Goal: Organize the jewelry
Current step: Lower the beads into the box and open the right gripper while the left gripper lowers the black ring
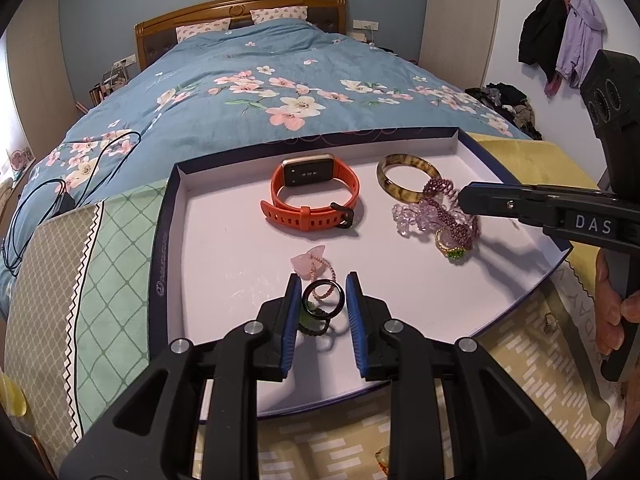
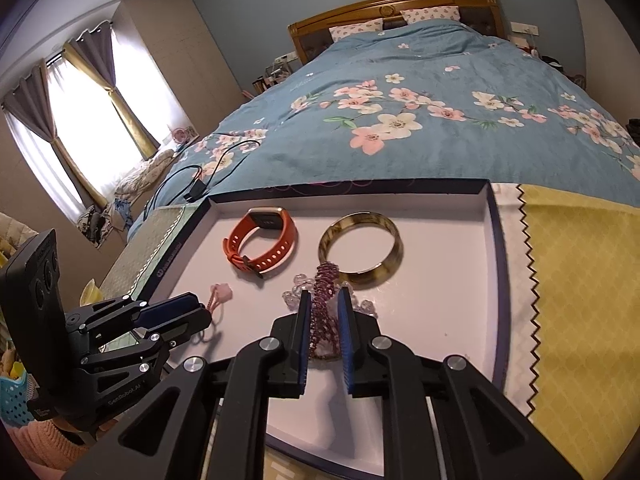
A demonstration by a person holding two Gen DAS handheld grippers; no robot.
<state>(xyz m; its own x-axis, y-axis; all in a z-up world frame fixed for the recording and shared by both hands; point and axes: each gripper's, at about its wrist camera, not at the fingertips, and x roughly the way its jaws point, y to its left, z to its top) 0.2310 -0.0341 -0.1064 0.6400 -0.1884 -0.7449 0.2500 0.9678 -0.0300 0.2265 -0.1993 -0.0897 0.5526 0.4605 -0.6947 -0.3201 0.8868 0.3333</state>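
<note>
The right gripper (image 2: 325, 312) hides most of the purple beaded bracelet (image 2: 325, 280) in the white tray (image 2: 460, 264); its narrowly parted jaws flank the beads, contact unclear. The left gripper (image 1: 323, 292), slightly spread, frames a black ring (image 1: 322, 295) without clearly pinching it.

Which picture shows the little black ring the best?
The left wrist view. There the black ring stands right between the left hand-held gripper's blue fingers, close up, and you can see its whole circle. In the right wrist view that gripper blocks the spot, so I cannot make the ring out.
</note>
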